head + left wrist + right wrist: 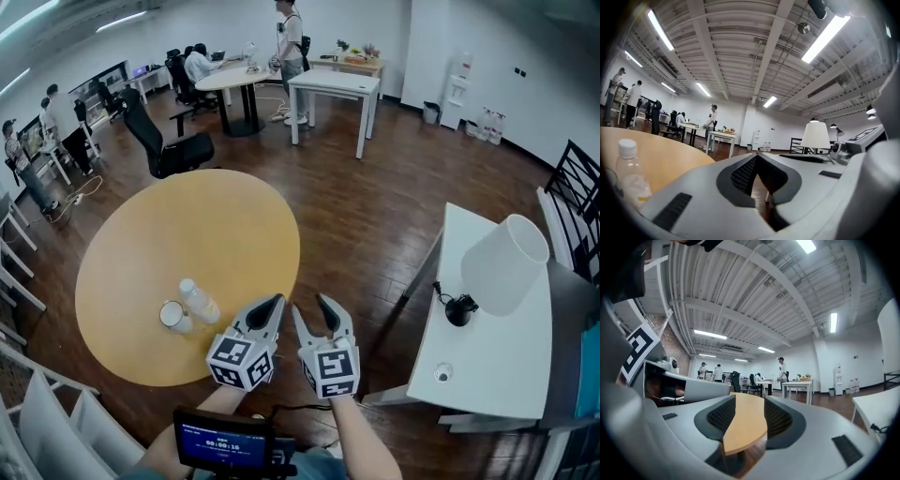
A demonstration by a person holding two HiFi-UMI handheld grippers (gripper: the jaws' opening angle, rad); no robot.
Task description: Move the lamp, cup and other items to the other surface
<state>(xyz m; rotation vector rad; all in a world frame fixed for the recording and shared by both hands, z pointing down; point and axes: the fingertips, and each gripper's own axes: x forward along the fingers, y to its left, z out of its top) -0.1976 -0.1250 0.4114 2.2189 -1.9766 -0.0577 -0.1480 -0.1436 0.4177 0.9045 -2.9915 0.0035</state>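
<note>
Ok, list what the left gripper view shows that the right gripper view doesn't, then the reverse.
Only the left gripper view: the water bottle standing on the round wooden table, and the jaws of the left gripper, closed and empty. Only the right gripper view: the jaws of the right gripper, apart with nothing between them. Both: that table and a person standing by the far white tables.

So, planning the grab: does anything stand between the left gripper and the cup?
Yes. The bottle stands close beside the cup on the round table, on the side toward the left gripper, so it partly blocks a straight reach.
</note>
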